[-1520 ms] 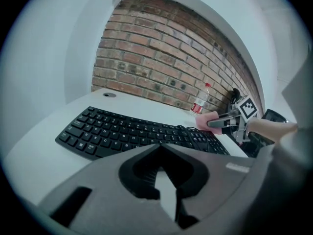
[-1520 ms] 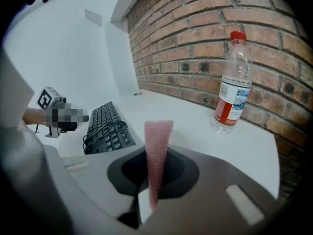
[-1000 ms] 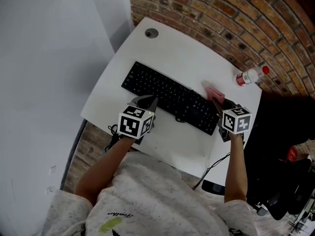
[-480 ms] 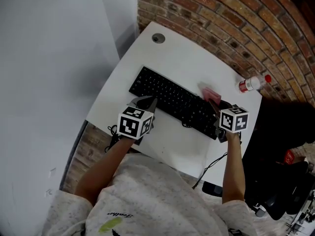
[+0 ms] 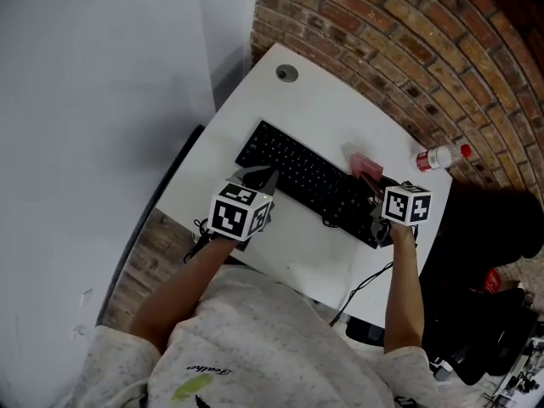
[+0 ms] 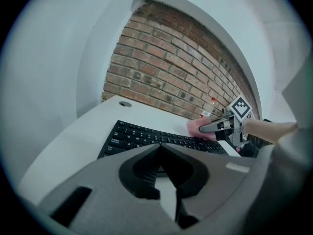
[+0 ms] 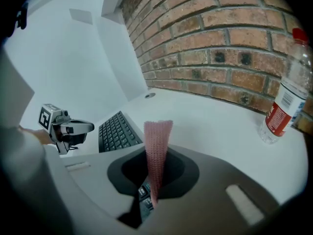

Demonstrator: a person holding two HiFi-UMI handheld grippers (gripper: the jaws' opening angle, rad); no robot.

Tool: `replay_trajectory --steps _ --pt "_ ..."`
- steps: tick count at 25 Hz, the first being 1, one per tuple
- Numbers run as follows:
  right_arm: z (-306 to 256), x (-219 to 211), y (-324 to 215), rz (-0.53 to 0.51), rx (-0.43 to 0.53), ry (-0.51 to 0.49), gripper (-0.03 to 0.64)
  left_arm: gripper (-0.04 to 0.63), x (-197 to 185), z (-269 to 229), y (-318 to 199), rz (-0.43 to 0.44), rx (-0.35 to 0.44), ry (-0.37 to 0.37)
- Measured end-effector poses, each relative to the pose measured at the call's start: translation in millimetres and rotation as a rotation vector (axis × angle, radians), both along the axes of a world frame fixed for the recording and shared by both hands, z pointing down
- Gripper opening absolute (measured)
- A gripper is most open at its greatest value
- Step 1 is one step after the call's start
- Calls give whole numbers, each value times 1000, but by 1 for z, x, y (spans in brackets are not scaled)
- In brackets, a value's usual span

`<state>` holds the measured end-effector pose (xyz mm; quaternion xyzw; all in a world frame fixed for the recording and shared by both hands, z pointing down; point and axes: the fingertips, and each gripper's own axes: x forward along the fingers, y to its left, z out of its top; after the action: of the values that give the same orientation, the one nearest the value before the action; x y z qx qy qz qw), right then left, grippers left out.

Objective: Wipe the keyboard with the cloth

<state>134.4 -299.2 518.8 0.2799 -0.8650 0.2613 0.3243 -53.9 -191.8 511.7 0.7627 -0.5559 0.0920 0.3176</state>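
The black keyboard point(image 5: 308, 179) lies slantwise on the white desk point(image 5: 327, 100). My right gripper point(image 5: 372, 181) is shut on a pink cloth point(image 5: 363, 163) over the keyboard's right end. In the right gripper view the cloth point(image 7: 157, 146) sticks up between the jaws, with the keyboard point(image 7: 116, 130) to its left. My left gripper point(image 5: 259, 178) is shut with nothing in it, at the keyboard's near edge towards its left end. Its own view shows the keyboard point(image 6: 146, 138) ahead and the right gripper point(image 6: 215, 127) with the cloth point(image 6: 195, 128).
A clear plastic bottle point(image 5: 442, 155) with a red cap and label lies at the desk's far right by the brick wall point(image 5: 408, 41); it also shows as the bottle point(image 7: 288, 94) in the right gripper view. A round cable hole point(image 5: 287, 73) sits at the far left corner. A cable point(image 5: 361, 291) hangs off the near edge.
The head view has shifted, so desk and keyboard sit further right in it. Both grippers keep about the same places and the right one still holds the cloth.
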Motion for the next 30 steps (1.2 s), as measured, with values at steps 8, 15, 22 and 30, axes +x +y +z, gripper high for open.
replay_trajectory --steps 8,15,22,30 --pt "-4 -37 5 -50 5 4 25 -6 -22 -2 7 -19 0 -9" --pt "-5 -67 6 -91 10 12 25 -6 -47 -3 12 -53 10 -9" --pt "-5 -94 9 -127 7 14 25 -6 -68 -8 14 -86 22 2" --pt "-6 -128 10 -172 8 20 25 -6 -89 -10 14 -105 27 10"
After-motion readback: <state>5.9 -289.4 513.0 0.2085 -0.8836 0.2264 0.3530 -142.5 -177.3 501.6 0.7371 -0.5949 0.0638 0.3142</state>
